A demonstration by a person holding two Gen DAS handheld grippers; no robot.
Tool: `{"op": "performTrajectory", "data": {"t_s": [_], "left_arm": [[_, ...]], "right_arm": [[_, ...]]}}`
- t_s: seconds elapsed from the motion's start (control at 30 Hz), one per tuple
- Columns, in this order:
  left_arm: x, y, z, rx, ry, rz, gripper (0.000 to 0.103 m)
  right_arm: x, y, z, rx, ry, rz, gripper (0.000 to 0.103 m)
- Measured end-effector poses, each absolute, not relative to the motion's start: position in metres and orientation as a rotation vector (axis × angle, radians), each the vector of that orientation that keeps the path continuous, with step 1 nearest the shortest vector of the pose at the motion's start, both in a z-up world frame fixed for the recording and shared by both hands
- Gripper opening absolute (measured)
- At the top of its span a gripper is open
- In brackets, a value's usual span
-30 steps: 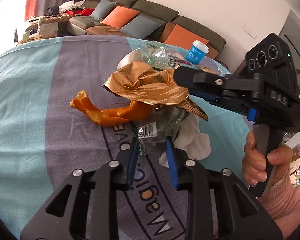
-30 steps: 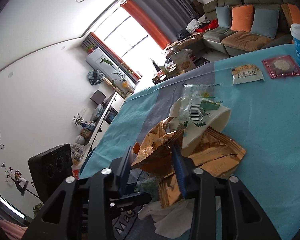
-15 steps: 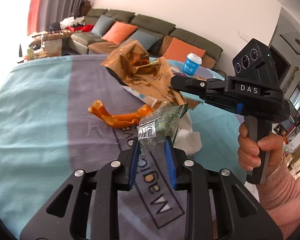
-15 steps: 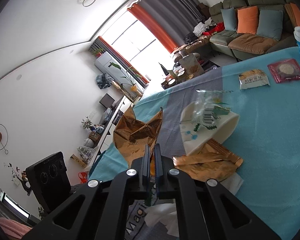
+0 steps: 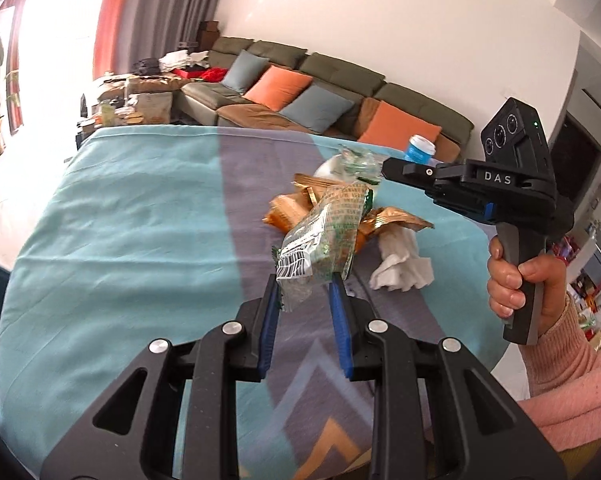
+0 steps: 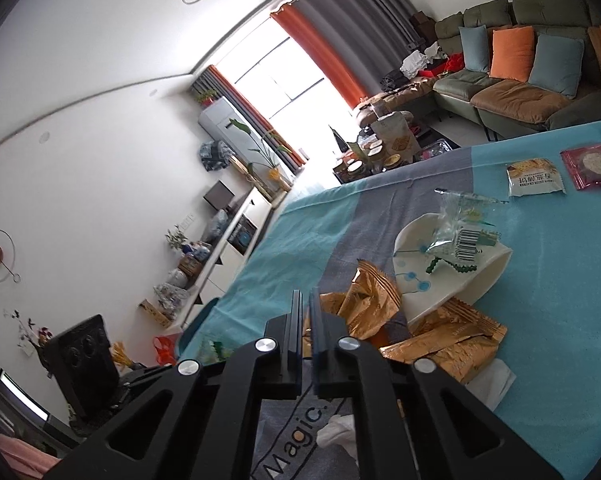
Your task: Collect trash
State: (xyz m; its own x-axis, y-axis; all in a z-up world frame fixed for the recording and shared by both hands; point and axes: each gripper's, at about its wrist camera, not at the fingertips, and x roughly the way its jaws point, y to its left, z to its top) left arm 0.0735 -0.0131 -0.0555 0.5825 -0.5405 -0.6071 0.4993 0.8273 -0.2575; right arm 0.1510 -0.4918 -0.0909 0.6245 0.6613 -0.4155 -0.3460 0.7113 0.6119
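My left gripper (image 5: 303, 286) is shut on a clear green-printed snack wrapper (image 5: 324, 236) and holds it above the cloth. My right gripper (image 6: 305, 300) is shut with nothing between its fingers; in the left wrist view it (image 5: 392, 168) hovers above the pile at the right. Crumpled gold foil wrappers (image 6: 370, 308) (image 5: 296, 208) lie on the cloth. A white tissue (image 5: 400, 264) lies beside them. Another clear wrapper (image 6: 458, 228) sits on a white dish (image 6: 488, 280).
The table carries a teal and grey cloth (image 5: 140, 220). Two sealed snack packets (image 6: 534, 178) lie at the far right. A blue-lidded cup (image 5: 420, 150) stands at the far edge. A sofa (image 5: 320, 96) is behind.
The right gripper closed on the gold foil wrapper and lifted it, then let it go; the wrapper lies on the cloth again. The left gripper lifted the green wrapper higher.
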Motion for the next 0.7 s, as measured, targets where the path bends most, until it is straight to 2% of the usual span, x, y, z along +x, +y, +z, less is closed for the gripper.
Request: {"op": "performTrajectory", "data": {"t_s": [0.03, 0.1, 0.33, 0.7], "left_arm": [[0.068, -0.009, -0.055, -0.067, 0.73, -0.598, 0.025], [0.064, -0.002, -0.056, -0.082, 0.733, -0.581, 0.025], [0.067, 0.013, -0.06, -0.114, 0.744, -0.553, 0.025], [0.071, 0.014, -0.066, -0.132, 0.759, -0.54, 0.025]], "right_arm": [[0.153, -0.491, -0.091, 0.504, 0.68, 0.581, 0.021], [0.159, -0.489, -0.092, 0.458, 0.695, 0.518, 0.039], [0.179, -0.48, -0.115, 0.401, 0.793, 0.461, 0.039], [0.176, -0.493, -0.123, 0.417, 0.796, 0.404, 0.039]]}}
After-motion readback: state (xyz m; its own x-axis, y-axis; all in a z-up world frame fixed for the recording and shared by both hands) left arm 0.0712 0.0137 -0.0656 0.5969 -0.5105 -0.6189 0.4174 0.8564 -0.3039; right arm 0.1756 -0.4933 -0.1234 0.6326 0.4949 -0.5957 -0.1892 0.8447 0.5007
